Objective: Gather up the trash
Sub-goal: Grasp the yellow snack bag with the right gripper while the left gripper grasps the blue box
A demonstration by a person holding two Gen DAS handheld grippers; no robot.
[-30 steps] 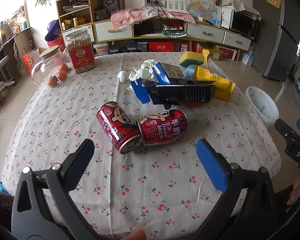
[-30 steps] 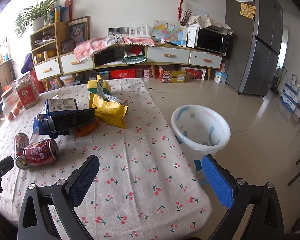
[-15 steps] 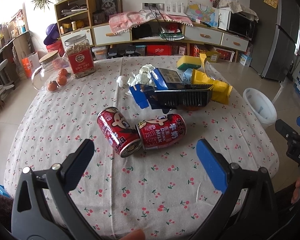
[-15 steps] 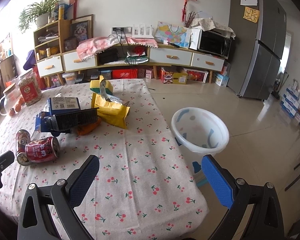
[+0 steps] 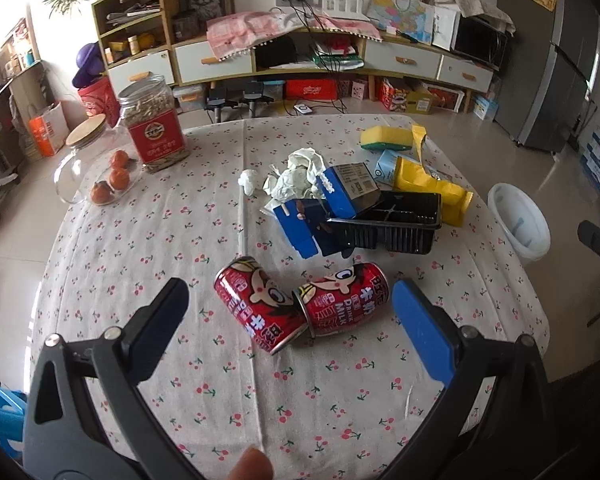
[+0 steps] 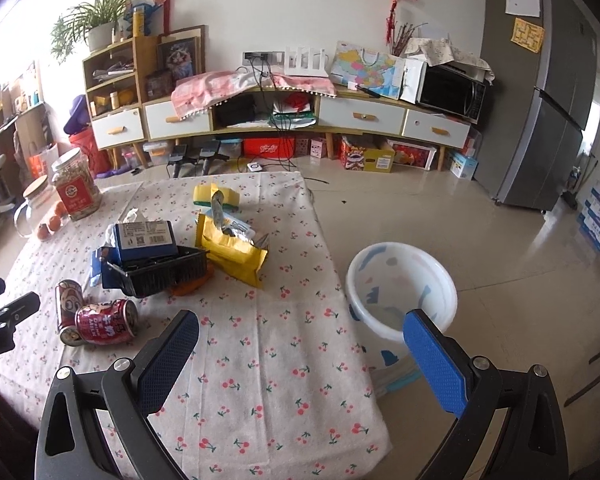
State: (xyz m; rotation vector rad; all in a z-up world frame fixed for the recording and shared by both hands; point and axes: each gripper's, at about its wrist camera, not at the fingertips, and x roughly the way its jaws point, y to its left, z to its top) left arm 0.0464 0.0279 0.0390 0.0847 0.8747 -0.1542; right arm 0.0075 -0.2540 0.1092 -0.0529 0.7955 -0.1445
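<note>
My left gripper (image 5: 288, 304) hung above the near edge of the table (image 5: 148, 248), its jaws spread wide and holding nothing. My right gripper (image 6: 300, 344) was just as wide and just as empty, poised over the table's right corner.

The step in hand, as I judged it, was the first pick. The two red cans (image 5: 300, 304) lay on their sides straight ahead of my left jaws, at twelve o'clock and nearest of all the rubbish. They touched end to end in a shallow V. To do it well I would have come down on one can across its round body, not its ends, and square to its axis, so the smooth metal could not roll or squirt out. Taking the right-hand can first seemed wise, since nudging either might set the other rolling.

Both cans were red with a cartoon face and white lettering, and looked undented.

Beyond them, at about one o'clock, lay a black ribbed plastic tray (image 5: 384, 224) leaning on a torn blue carton (image 5: 320, 208). Crumpled white paper (image 5: 296, 176) sat behind that, and a yellow bag (image 5: 432, 188) at two o'clock.

Farthest, off the table's right edge at three o'clock, the white bin (image 6: 400, 288) stood on the floor, seemingly empty.
</note>
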